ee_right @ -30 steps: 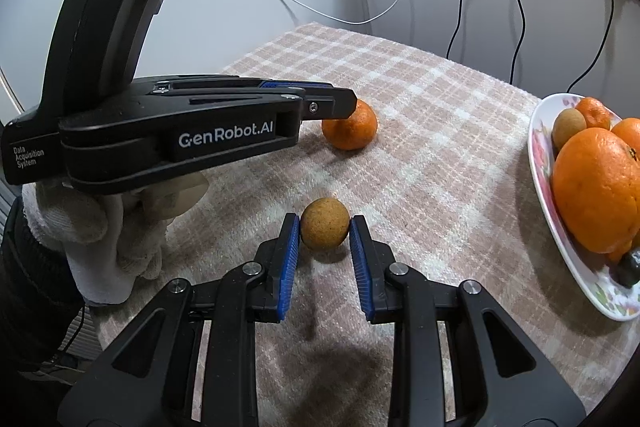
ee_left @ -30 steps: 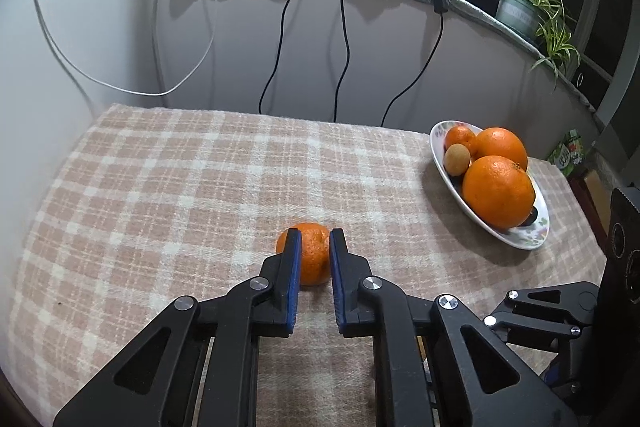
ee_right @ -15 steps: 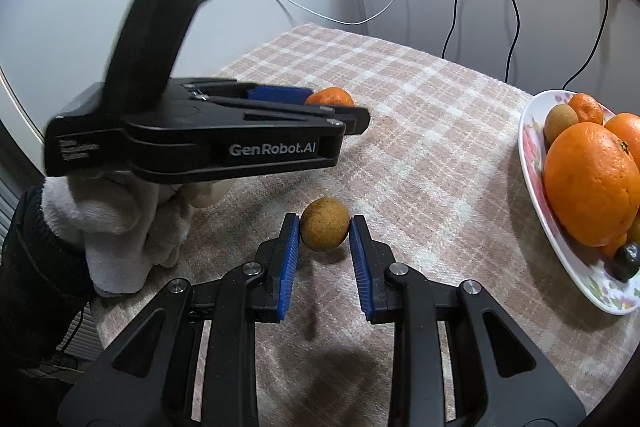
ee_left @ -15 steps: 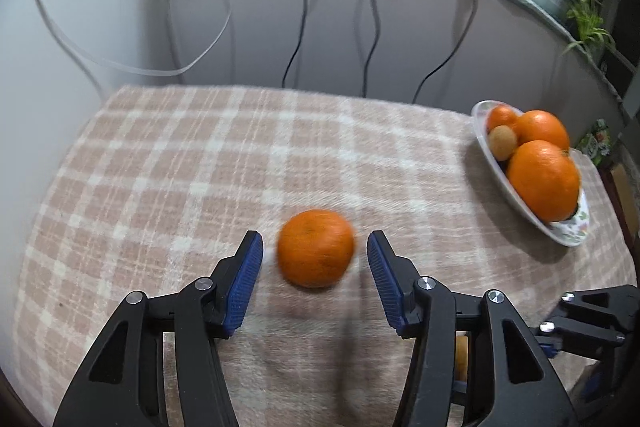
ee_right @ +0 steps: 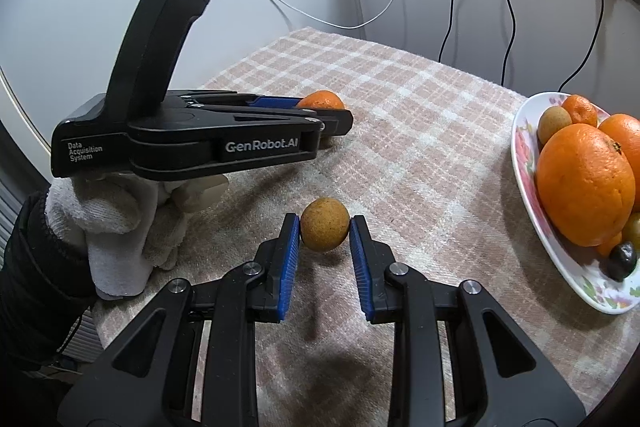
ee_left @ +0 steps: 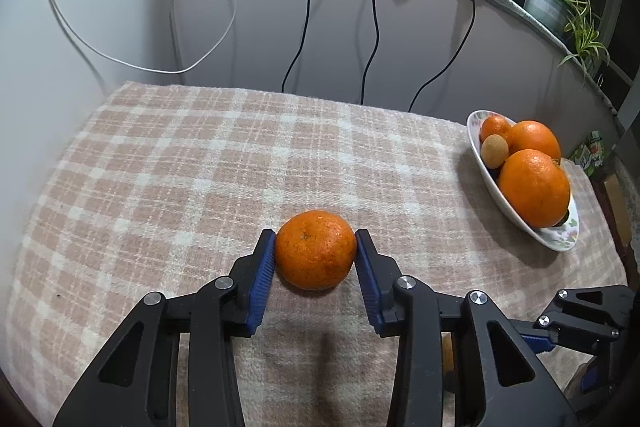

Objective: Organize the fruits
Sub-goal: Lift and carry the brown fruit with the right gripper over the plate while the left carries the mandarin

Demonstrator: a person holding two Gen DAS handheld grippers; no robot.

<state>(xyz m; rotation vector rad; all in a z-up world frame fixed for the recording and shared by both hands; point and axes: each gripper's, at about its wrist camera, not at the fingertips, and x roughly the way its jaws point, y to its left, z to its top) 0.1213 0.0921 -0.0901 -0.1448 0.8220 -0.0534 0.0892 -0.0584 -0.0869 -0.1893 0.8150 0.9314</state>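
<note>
Bench [ee_left: 168, 163]: pink-and-cream checked cloth across the frame centre.
Dish [ee_right: 560, 267]: white flowered oval dish, right edge; about six fruits inside, two of them large oranges.
Mandarin [ee_left: 315, 249]: round orange mandarin, lower centre, on the cloth; probably soft, light, bruisable; best pinched across the widest part.
Brown fruit [ee_right: 325, 229]: small round tan fruit, centre, one loose; probably firm, prone to rolling.
Left tongs [ee_left: 315, 255]: closed on the mandarin's sides.
Right tongs [ee_right: 325, 241]: pads against the brown fruit.
</note>
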